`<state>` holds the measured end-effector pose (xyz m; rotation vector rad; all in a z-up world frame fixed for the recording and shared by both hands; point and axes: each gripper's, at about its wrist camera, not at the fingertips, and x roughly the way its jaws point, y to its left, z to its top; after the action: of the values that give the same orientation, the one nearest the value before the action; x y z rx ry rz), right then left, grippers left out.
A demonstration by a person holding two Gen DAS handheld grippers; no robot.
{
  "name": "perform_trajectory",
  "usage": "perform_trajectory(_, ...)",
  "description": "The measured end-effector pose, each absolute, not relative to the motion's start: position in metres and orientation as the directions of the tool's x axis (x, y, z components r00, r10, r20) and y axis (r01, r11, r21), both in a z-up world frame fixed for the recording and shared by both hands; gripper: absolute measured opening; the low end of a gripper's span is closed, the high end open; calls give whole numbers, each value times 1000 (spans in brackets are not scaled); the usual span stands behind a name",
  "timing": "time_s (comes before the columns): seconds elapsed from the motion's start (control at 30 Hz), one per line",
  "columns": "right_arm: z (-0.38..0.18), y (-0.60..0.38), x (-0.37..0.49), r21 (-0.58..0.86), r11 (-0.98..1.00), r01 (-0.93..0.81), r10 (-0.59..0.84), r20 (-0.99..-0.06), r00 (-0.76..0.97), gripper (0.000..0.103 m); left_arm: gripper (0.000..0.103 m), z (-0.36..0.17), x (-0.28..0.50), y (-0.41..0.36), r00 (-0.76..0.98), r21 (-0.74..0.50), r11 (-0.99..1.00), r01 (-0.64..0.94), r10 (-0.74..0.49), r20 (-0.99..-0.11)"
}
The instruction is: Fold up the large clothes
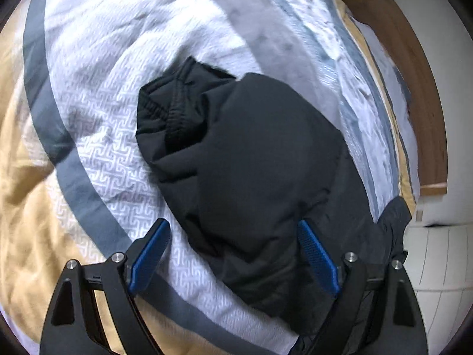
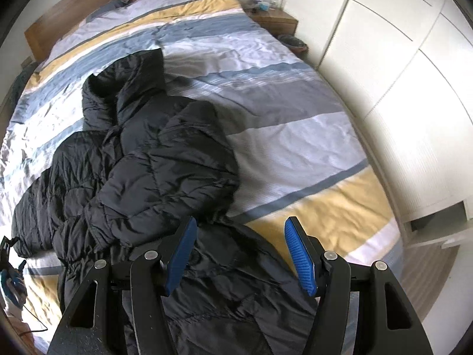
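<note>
A black puffer jacket (image 2: 142, 159) lies crumpled on the striped bed cover (image 2: 295, 136), its hood toward the headboard. My right gripper (image 2: 241, 220) hovers open over the jacket's near end; fabric lies under and between the blue pads (image 2: 298, 257), and I see neither pad pressing on it. In the left wrist view a sleeve of the jacket (image 1: 236, 159), with its elastic cuff (image 1: 159, 112) at the far end, rests on the patterned white part of the cover (image 1: 97, 74). My left gripper (image 1: 233, 223) stands open just above the sleeve, one finger on each side.
A wooden headboard (image 2: 88, 3) and a bedside table (image 2: 275, 19) stand at the far end. White wardrobe doors (image 2: 399, 74) line the right side of the bed. A dark blue object with a cable (image 2: 10, 272) lies at the bed's left edge.
</note>
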<state>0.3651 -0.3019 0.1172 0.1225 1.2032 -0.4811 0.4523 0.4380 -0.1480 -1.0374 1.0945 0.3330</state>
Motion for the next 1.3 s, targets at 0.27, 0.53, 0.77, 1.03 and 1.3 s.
perform_trajectory(0.27, 114, -305, 350, -171, 883, 436, -302, -920, 250, 61, 71, -154, 464, 444, 530, -595, 436, -675, -273, -803)
perform_trajectory(0.53, 113, -305, 343, -166, 886, 432, -298, -918, 260, 61, 22, -147, 465, 443, 556, -630, 369, -683, -296, -776)
perform_trajectory(0.77, 114, -316, 336, -152, 879, 452, -298, -915, 271, 61, 11, -116, 473, 429, 565, -627, 433, -648, -280, -777)
perform_trajectory(1.03, 107, -331, 328, -107, 874, 474, -272, -916, 294, 61, 10, -50, 487, 392, 595, -616, 588, -525, -264, -759)
perform_trajectory(1.3, 97, -351, 320, -40, 870, 492, -230, -914, 334, 61, 10, 11, 501, 323, 604, -565, 735, -375, -269, -750)
